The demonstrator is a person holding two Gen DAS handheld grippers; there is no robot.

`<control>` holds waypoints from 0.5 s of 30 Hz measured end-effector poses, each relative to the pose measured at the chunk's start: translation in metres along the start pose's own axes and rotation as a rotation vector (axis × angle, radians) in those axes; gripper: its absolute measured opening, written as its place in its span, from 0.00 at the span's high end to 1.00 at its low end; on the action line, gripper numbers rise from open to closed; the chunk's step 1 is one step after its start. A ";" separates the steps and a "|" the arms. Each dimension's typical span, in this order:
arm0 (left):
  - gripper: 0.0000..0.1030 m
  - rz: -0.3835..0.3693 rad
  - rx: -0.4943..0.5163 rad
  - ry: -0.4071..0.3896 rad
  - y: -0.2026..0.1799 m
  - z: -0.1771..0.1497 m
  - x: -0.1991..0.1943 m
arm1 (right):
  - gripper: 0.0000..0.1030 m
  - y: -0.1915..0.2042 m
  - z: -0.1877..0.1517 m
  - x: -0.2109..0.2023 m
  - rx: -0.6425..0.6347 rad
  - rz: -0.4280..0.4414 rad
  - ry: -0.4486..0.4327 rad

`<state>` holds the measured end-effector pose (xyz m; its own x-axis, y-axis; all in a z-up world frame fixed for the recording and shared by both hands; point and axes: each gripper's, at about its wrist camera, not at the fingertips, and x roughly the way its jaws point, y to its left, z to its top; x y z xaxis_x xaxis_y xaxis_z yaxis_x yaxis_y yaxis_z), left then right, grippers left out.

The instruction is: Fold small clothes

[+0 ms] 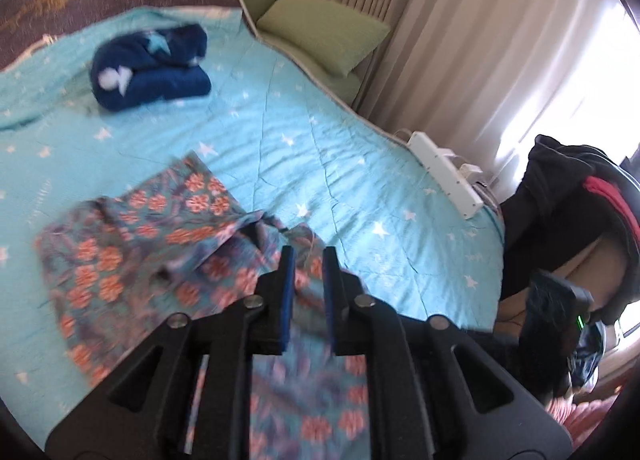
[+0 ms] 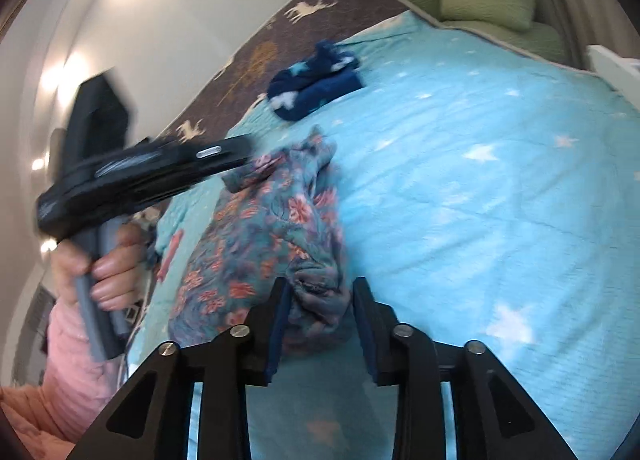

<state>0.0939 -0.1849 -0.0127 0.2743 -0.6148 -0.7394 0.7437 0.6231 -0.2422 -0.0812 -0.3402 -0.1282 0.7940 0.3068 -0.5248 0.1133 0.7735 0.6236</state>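
A floral garment [image 1: 168, 244], teal with orange-pink flowers, lies rumpled on the bed's light blue star-print quilt [image 1: 320, 148], and everything else can be placed from it. In the left wrist view the left gripper [image 1: 308, 260] hangs directly over the near, bunched edge of that garment with its blue-padded fingers a narrow gap apart; cloth shows through the gap, but motion blur hides whether the pads touch it. In the right wrist view the right gripper [image 2: 320, 292] sits at the gathered, greyish end of the floral garment [image 2: 264, 232], its fingers spread wider, a wad of fabric lying between them; the left pad is against the cloth while the right pad stands just clear of it. In that same view the left gripper [image 2: 240, 154] reaches in from the left to the far end of the garment, blurred, gripped by a hand [image 2: 108, 268] in a pink sleeve. Beyond the floral garment, toward the head of the bed, lies a dark blue bundle [image 1: 150, 66] with pale star marks, well apart from it. Farther still, past the quilt's edge, are green cushions [image 1: 320, 32] and pale curtains [image 1: 460, 40], and to the right of the garment a white power strip [image 1: 444, 172] rests at the bed's edge.
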 end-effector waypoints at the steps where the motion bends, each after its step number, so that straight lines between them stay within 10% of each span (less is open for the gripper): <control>1: 0.77 0.004 0.003 -0.016 0.000 -0.005 -0.010 | 0.66 -0.003 0.000 -0.004 0.005 -0.008 -0.006; 12: 0.74 0.044 -0.149 0.095 0.036 -0.117 -0.018 | 0.66 0.029 0.017 -0.005 -0.172 0.114 0.007; 15: 0.75 0.023 -0.192 0.042 0.042 -0.131 -0.020 | 0.67 0.030 0.011 0.022 -0.234 -0.028 0.100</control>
<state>0.0400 -0.0832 -0.0904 0.2613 -0.5810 -0.7708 0.6063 0.7202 -0.3373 -0.0536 -0.3158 -0.1146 0.7279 0.3282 -0.6020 -0.0165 0.8861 0.4632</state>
